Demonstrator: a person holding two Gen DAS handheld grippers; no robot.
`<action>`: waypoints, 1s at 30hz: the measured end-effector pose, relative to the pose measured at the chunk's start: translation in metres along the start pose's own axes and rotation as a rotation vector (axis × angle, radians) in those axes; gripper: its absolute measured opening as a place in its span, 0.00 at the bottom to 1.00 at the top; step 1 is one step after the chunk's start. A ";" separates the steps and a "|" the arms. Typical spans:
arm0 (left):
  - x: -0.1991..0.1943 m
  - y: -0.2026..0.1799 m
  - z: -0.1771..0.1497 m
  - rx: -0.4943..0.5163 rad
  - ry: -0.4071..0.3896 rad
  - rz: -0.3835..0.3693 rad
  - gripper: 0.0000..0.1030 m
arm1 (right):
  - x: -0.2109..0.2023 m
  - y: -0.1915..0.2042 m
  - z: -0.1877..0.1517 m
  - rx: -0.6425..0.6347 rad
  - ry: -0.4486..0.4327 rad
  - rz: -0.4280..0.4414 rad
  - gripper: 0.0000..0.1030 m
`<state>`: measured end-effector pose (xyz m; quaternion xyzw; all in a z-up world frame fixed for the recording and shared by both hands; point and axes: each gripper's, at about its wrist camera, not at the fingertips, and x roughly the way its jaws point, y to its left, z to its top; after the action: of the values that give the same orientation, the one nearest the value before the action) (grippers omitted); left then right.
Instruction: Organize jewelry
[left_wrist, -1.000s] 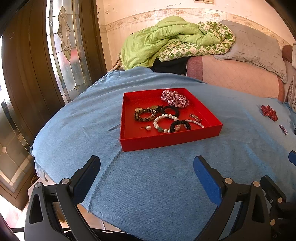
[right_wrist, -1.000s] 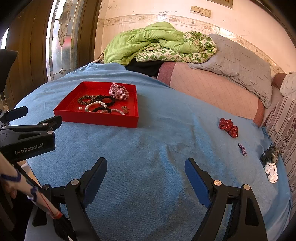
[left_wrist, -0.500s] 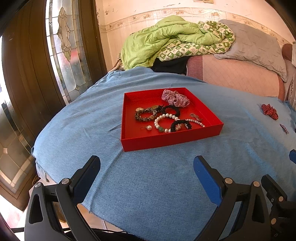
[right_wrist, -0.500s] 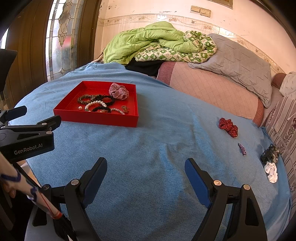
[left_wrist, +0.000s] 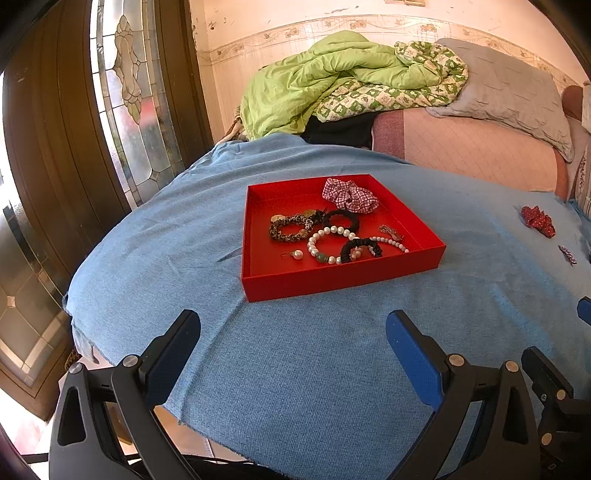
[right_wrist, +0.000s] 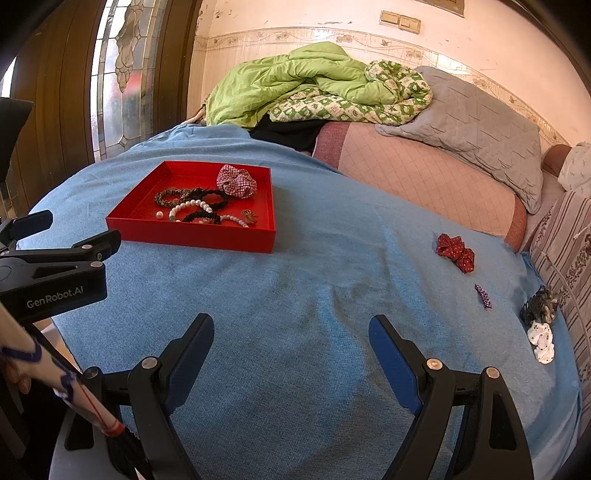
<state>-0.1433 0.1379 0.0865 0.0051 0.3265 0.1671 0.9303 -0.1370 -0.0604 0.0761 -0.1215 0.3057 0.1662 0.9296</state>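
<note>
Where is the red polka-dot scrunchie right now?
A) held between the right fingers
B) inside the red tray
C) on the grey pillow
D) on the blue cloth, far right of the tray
D: the red scrunchie lies on the bare blue cloth, well apart from the red tray, and both grippers are open and empty.

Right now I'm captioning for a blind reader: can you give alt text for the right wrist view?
The open right gripper hovers empty over a blue cloth. A red tray of bracelets and hair ties sits far left; a red scrunchie and small hair accessories lie loose at right.
</note>
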 end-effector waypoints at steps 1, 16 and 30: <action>0.000 0.000 0.000 0.000 0.000 0.001 0.97 | 0.000 0.000 0.000 -0.001 0.000 0.000 0.86; 0.000 0.000 0.000 0.003 0.000 0.001 0.97 | 0.000 -0.002 0.000 0.003 0.001 0.002 0.86; 0.004 -0.004 -0.005 0.073 0.079 -0.001 0.97 | -0.004 -0.013 -0.003 0.044 0.006 0.008 0.86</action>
<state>-0.1427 0.1346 0.0798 0.0323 0.3690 0.1547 0.9159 -0.1368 -0.0742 0.0774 -0.1004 0.3124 0.1626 0.9305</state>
